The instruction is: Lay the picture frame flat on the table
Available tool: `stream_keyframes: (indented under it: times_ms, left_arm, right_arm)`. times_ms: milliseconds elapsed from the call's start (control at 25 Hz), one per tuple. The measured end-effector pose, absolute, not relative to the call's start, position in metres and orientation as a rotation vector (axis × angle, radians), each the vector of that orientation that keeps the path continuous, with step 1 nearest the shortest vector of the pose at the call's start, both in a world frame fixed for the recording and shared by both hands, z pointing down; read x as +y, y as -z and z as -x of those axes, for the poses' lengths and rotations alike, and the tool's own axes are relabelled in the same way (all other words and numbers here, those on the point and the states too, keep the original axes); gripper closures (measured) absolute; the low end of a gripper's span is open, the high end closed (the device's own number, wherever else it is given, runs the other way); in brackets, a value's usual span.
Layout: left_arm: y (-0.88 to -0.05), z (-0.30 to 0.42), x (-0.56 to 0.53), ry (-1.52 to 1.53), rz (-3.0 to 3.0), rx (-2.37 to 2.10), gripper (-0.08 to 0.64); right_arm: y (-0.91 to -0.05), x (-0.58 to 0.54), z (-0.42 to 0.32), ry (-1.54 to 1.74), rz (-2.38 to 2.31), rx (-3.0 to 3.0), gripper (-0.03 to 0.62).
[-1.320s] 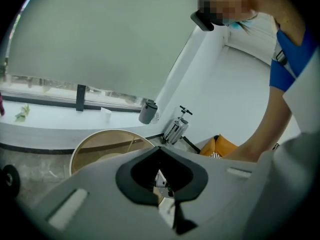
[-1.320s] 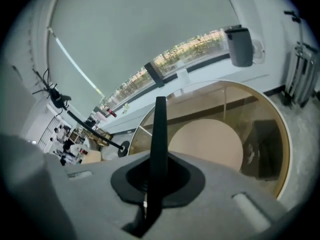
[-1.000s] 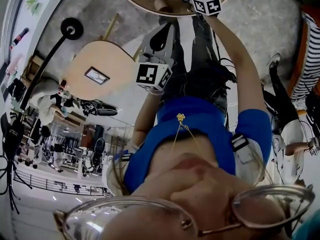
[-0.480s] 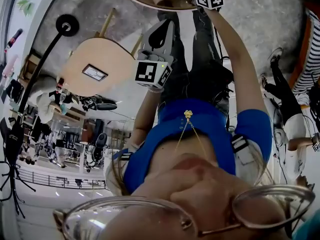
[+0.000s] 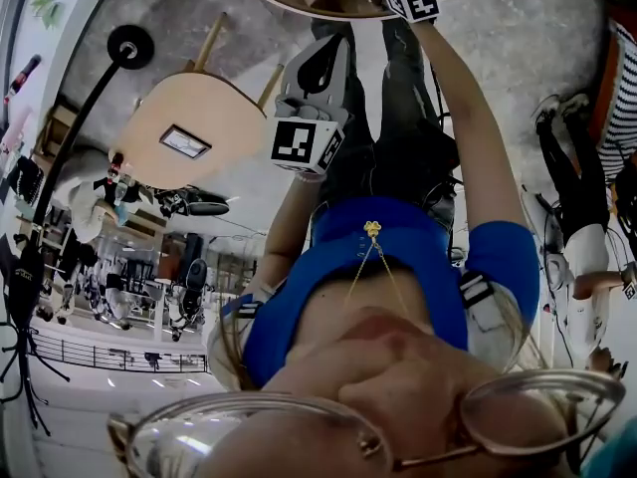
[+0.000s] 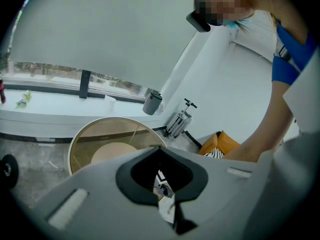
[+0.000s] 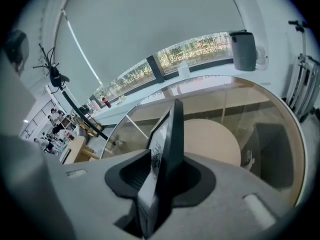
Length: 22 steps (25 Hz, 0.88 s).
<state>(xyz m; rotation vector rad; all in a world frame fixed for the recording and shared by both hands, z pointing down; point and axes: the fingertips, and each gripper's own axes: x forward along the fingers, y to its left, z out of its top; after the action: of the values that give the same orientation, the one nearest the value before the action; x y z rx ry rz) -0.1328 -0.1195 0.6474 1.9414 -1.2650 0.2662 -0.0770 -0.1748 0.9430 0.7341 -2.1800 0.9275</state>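
I record the picture frame [image 7: 169, 134] as off the flat: it stands on edge above the round glass worktop [image 7: 260, 104], dark back turned one way and pale printed face the other, its top leaning towards the far rim of the worktop. The right gripper [image 7: 165, 159] carries it, fingers pinching the frame's lower part from both sides. I cannot tell whether any part of the frame touches the worktop. The left gripper [image 6: 159, 147] is on the person's side of the worktop, short of its near rim, fingers pressed together at the tips with nothing gripped. In the head view the right gripper reaches to the worktop's edge at the end of an outstretched arm, while the left gripper is well back from it, in front of the person's blue top [image 5: 398, 247]. Through the worktop's glass I see a pale round seat [image 7: 212, 141] below it. Beyond the worktop's far rim stands a grey cylindrical bin [image 7: 244, 50] against a long window ledge.
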Motion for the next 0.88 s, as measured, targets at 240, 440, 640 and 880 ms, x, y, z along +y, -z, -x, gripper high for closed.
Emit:
stream_keyframes:
  times_ms: [240, 440, 640, 880]
  left_arm:
    - [-0.652, 0.127, -0.12, -0.264, -1.937, -1.251, 0.561]
    - [-0.656, 0.124, -0.122, -0.259, -1.936, -1.235, 0.561]
    - [-0.659, 0.124, -0.123, -0.266, -1.929, -1.229, 0.561]
    - [-0.663, 0.129, -0.123, -0.267, -1.922, -1.233, 0.561]
  right_arm:
    - [-0.949, -0.18, 0.066, -0.794, -0.789, -2.142, 0.405]
    - [-0.954, -0.188, 0.06, -0.805, -0.82, -2.11, 0.358]
    - [-0.966, -0.195, 0.045, -0.826, -0.855, -2.052, 0.336]
    - [-0.966, -0.196, 0.045, -0.702, -0.804, -2.02, 0.339]
